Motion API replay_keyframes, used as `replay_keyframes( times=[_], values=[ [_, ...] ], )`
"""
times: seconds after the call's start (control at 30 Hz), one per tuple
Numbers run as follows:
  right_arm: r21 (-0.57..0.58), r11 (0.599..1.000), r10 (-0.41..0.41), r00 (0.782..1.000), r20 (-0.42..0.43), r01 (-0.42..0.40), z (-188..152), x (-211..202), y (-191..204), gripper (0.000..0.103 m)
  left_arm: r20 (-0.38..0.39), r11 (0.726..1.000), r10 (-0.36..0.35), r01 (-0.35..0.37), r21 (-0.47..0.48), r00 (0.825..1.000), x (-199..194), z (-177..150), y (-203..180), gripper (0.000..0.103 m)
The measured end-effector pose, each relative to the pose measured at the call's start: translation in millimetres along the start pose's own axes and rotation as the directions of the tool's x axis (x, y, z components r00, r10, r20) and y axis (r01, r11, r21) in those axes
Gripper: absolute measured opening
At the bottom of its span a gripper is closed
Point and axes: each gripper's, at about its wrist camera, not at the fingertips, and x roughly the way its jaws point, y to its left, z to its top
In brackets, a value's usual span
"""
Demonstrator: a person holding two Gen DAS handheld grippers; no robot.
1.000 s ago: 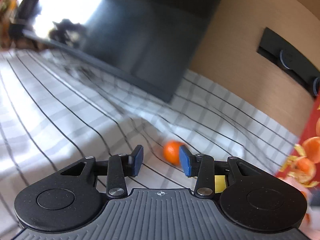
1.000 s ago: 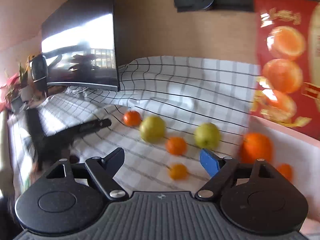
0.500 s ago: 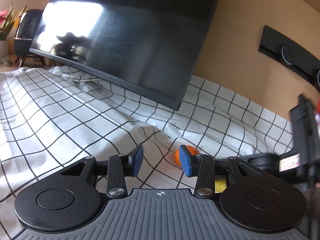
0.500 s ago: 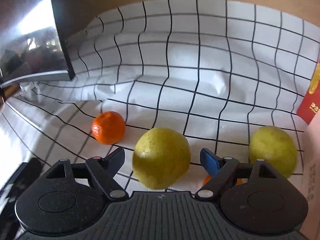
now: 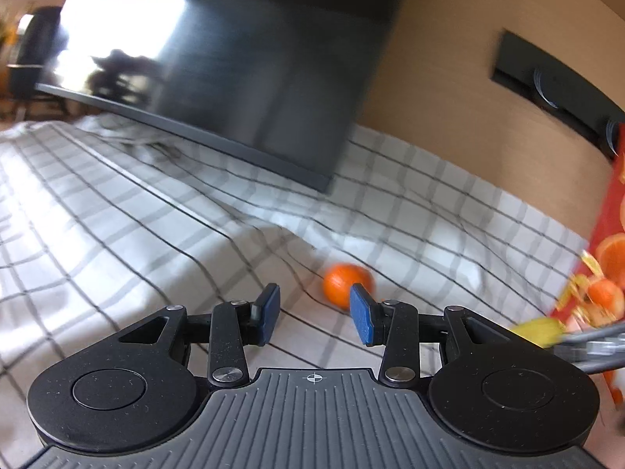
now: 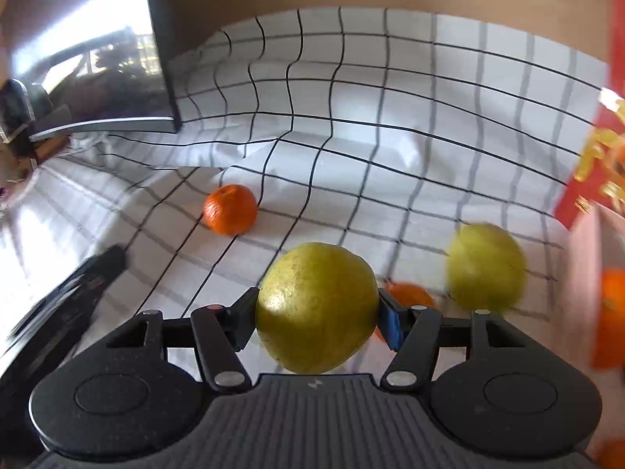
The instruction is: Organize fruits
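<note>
A big dark screen (image 6: 97,58) stands at the back of the checked cloth (image 6: 390,117). The right gripper (image 6: 316,312) points level over the cloth, and its two fingers squeeze a yellow-green pear (image 6: 316,308) from both sides. A second pear (image 6: 484,265) sits on the cloth to its right. The left gripper (image 5: 314,310) is held low with its blue pads (image 5: 361,314) apart and nothing between them. A small orange (image 5: 343,283) lies just past them, maybe a bit to the right; the view is blurry.

No legible text, label or number in either view; the print on the red cardboard fruit box (image 5: 609,234) is too blurred to read.
</note>
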Motion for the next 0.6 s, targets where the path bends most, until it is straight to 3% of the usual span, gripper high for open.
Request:
replay_keyframes(
  times=[0.1,0.2,0.3,0.37,0.43,0.6],
  values=[
    [-0.009,0.999,0.033,0.999,0.022,-0.032,-18.7,-40.6,-17.0,0.062,-0.066,0.988,-0.152,0.154,0.026,0.986,4.8,-6.1,-11.0,0.044],
    [-0.009,0.999,0.039,0.997,0.06,-0.039,-52.5,-81.1,-41.7,0.062,-0.123,0.948,-0.289,0.302,0.098,0.949,5.8,-17.0,-32.3,0.044],
    [-0.014,1.0,0.0,0.997,0.083,0.001,-86.9,-113.0,-65.0,0.062,-0.216,0.891,-0.369,0.41,0.196,0.904,9.4,-34.3,-66.1,0.044],
    [-0.005,1.0,-0.024,0.996,0.088,0.025,-107.0,-128.1,-81.0,0.062,-0.274,0.855,-0.368,0.44,0.276,0.888,10.4,-47.5,-92.8,0.044],
    [0.009,0.999,-0.035,0.995,0.093,0.035,-125.1,-139.5,-96.3,0.062,-0.302,0.831,-0.352,0.444,0.335,0.886,7.9,-59.1,-116.1,0.044],
    [0.065,0.996,-0.062,0.995,0.074,0.058,-158.9,-151.3,-127.8,0.062,-0.331,0.834,-0.274,0.394,0.386,0.903,12.9,-68.4,-148.0,0.044]
  ],
)
